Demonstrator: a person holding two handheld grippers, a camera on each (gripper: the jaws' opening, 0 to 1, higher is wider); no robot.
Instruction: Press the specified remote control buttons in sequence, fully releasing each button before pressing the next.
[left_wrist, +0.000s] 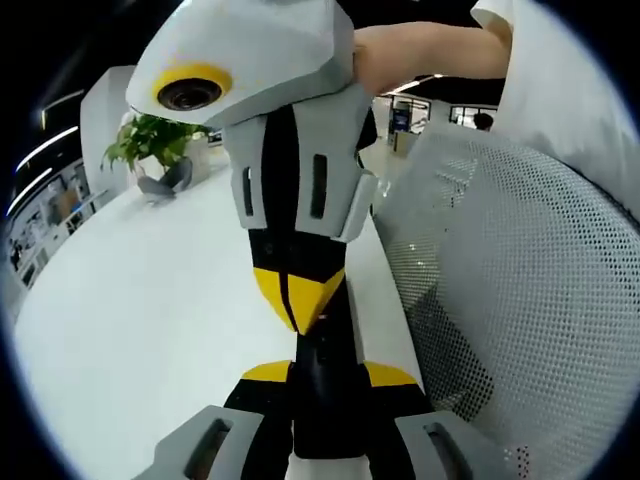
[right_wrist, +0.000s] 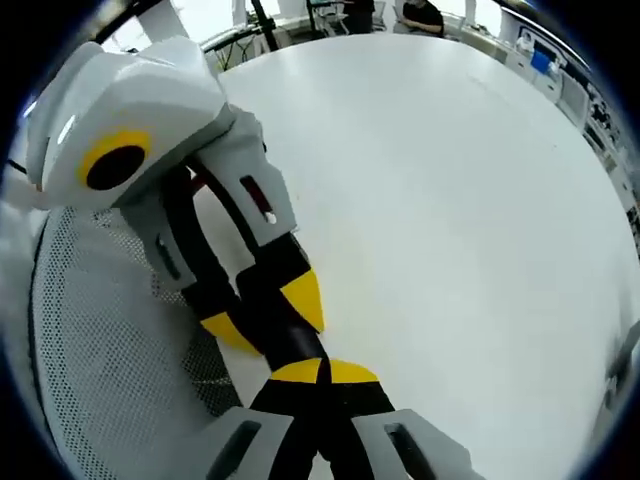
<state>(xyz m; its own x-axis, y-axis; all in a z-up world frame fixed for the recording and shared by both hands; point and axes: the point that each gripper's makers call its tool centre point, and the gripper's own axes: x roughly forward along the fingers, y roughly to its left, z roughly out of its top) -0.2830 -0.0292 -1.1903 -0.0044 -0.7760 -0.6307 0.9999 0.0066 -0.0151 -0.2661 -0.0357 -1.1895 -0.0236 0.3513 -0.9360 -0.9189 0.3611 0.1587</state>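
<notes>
My left tongs (left_wrist: 328, 372) are clamped on the dark remote (left_wrist: 322, 400), held above the table (left_wrist: 150, 320). My right tongs (right_wrist: 325, 372) are closed to a point, tips at the remote's upper end. I judge one press underway; how many remain I cannot tell

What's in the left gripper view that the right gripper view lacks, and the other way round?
Left gripper view: a potted plant at the far end of the white table and a person's bare arm. Right gripper view: people seated far beyond the table. Both: the table, the mesh chair back, and the shut right gripper touching a black remote clamped in the left gripper.
</notes>
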